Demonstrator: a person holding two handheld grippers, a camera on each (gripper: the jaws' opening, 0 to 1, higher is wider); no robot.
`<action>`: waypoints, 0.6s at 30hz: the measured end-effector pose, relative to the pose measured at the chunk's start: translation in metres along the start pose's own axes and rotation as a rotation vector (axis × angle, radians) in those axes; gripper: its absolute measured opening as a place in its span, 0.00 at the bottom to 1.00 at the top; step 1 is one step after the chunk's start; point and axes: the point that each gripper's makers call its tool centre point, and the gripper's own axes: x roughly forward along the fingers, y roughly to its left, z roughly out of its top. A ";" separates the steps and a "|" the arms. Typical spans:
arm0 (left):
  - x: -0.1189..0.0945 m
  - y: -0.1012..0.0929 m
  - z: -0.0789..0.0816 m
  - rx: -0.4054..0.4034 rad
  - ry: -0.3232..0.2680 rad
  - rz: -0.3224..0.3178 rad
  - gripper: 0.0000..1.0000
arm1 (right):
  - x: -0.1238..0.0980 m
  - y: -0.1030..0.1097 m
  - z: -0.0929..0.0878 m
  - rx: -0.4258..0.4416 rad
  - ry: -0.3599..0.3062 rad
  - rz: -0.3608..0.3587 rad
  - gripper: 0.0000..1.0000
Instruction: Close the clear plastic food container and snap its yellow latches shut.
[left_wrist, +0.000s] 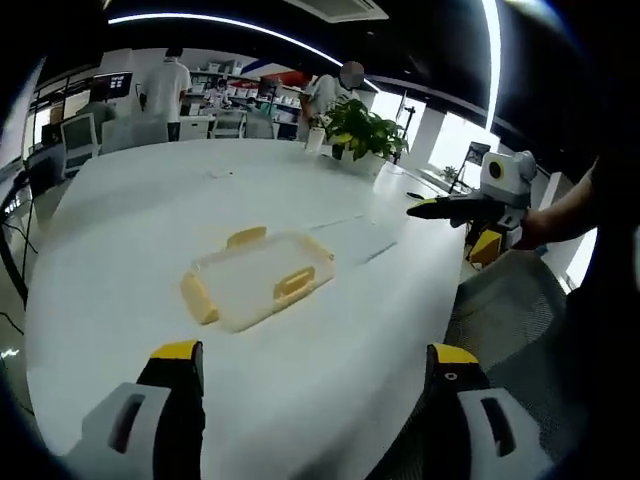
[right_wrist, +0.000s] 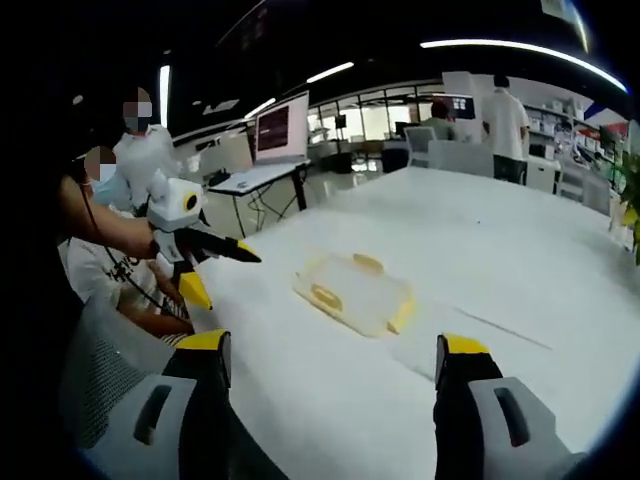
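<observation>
Open office, large white table; clear container lies flat near its middle, lid on.

Yellow latches sit at the container's edges; whether they are snapped cannot be told. Left gripper hangs above the near table edge, jaws spread, holding nothing. Right gripper likewise wide apart and free, container ahead of it. Potted plant at the far edge. Monitor on a side desk; its text is unreadable. No legible labels.
</observation>
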 end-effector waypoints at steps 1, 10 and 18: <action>0.000 0.001 -0.001 0.005 0.007 -0.003 0.89 | 0.002 -0.001 0.000 0.000 0.002 -0.002 0.83; 0.007 0.021 0.004 0.044 0.029 -0.016 0.88 | 0.017 -0.013 0.003 -0.023 0.016 -0.017 0.82; 0.015 0.033 0.012 0.076 0.049 -0.035 0.87 | 0.029 -0.023 0.002 -0.045 0.045 -0.022 0.79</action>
